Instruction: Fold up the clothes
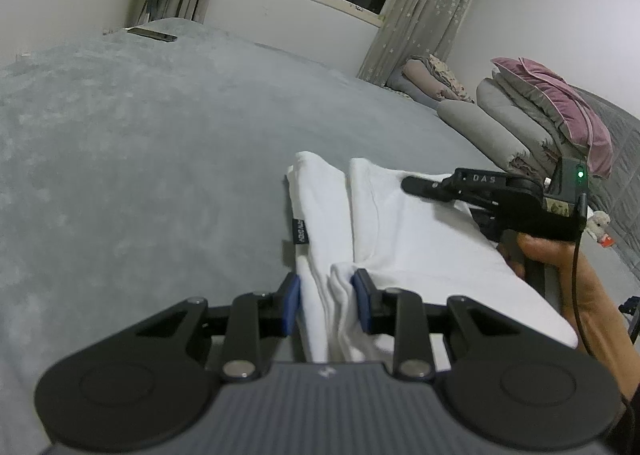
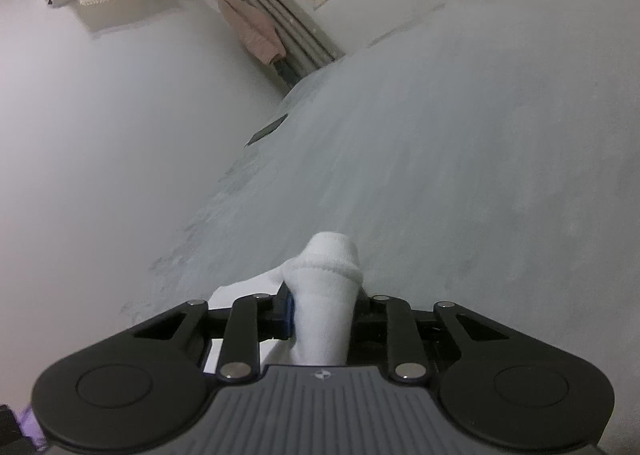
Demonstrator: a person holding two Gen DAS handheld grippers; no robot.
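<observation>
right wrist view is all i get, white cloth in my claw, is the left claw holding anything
Observer: Yes, the left claw is shut on a bunched edge of the same white shirt.
Operator: is the shirt up in the air
Observer: No, most of it lies on the grey bed, folded in lengthwise panels.
Operator: anything close to it
Observer: Stacked quilts sit at the far right of the bed, apart from the shirt.

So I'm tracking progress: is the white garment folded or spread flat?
Partly folded. The white garment lies in a narrow band on the grey bed, its sides turned inward.
</observation>
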